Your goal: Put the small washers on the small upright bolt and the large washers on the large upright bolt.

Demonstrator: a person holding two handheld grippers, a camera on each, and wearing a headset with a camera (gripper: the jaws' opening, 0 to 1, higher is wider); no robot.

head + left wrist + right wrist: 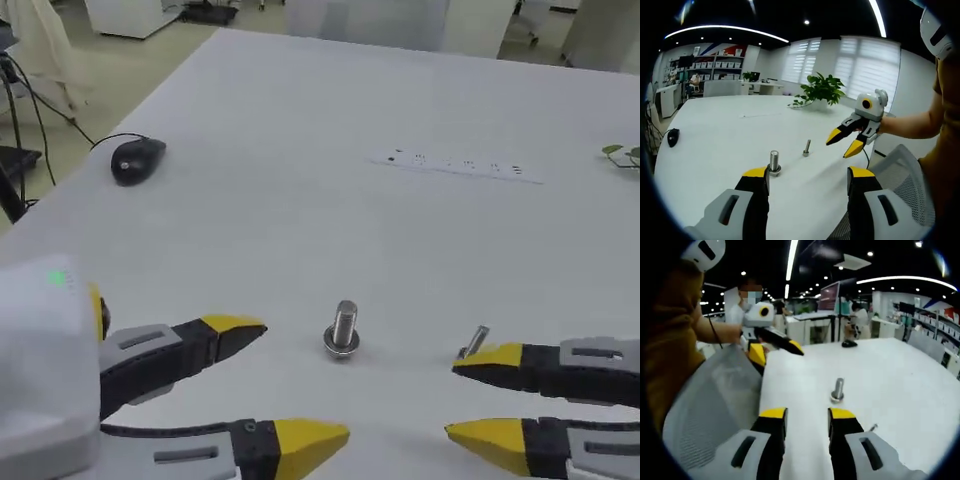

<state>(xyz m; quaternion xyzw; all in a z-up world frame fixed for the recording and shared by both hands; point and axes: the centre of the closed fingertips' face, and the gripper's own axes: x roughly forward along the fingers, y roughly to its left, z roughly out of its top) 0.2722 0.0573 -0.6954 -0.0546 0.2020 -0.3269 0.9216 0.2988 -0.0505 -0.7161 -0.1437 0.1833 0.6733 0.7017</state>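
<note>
Nearest, left gripper (275, 385) and right gripper (455, 400), fingers spread wide, empty. Between them, large bolt (342, 330) upright on surface (300, 200); small bolt (478, 340) just beside right's far finger. Risks toppling small bolt if nudged sideways.

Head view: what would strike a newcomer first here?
The left gripper and right gripper, open and yellow-tipped, reach in from the bottom corners. Between them the large bolt stands upright on the white table, the small bolt by the right gripper's upper jaw tip. A black mouse lies far left.
</note>
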